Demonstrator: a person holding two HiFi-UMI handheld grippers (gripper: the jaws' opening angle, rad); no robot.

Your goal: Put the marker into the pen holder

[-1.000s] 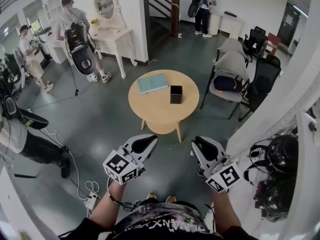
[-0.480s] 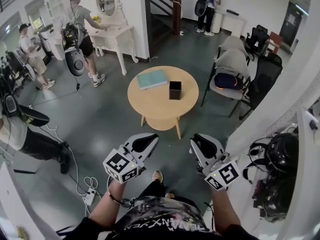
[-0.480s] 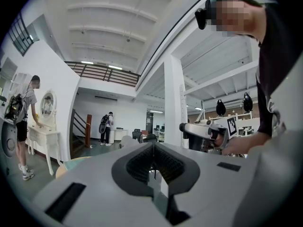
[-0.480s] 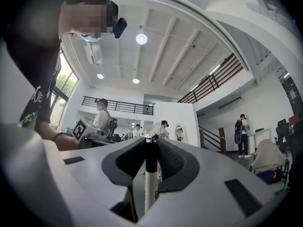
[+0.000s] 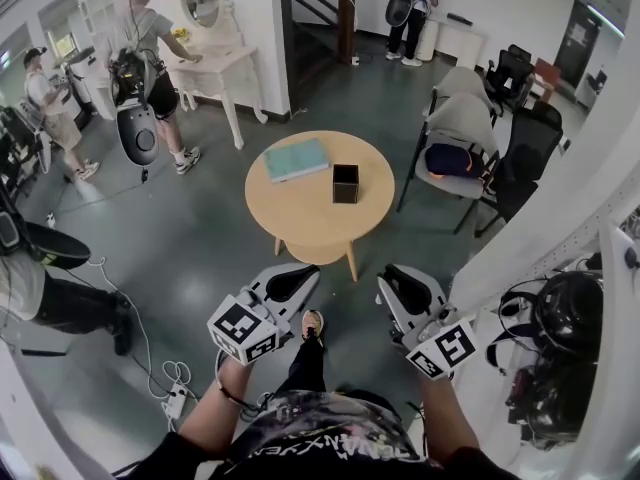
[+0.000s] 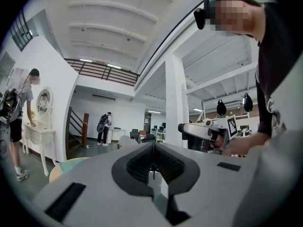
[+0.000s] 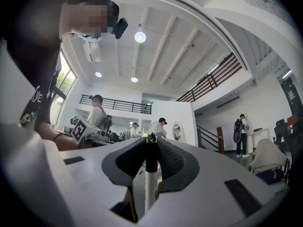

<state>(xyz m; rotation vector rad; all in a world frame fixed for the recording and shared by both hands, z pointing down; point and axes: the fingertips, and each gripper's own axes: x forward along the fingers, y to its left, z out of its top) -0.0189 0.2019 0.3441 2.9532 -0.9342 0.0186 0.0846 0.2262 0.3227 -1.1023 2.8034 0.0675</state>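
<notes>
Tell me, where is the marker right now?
In the right gripper view, the marker stands upright, pinched between the jaws of the right gripper. In the head view, the pen holder sits ahead on the round table, beside a teal book.

Right claw [image 7: 151, 139] clamped (left claw [image 6: 153, 148] closed).

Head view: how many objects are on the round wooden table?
2. A light blue book lies on the far left part of the table. A black pen holder stands just right of it, near the middle. Anything very small could be missed from here.
</notes>
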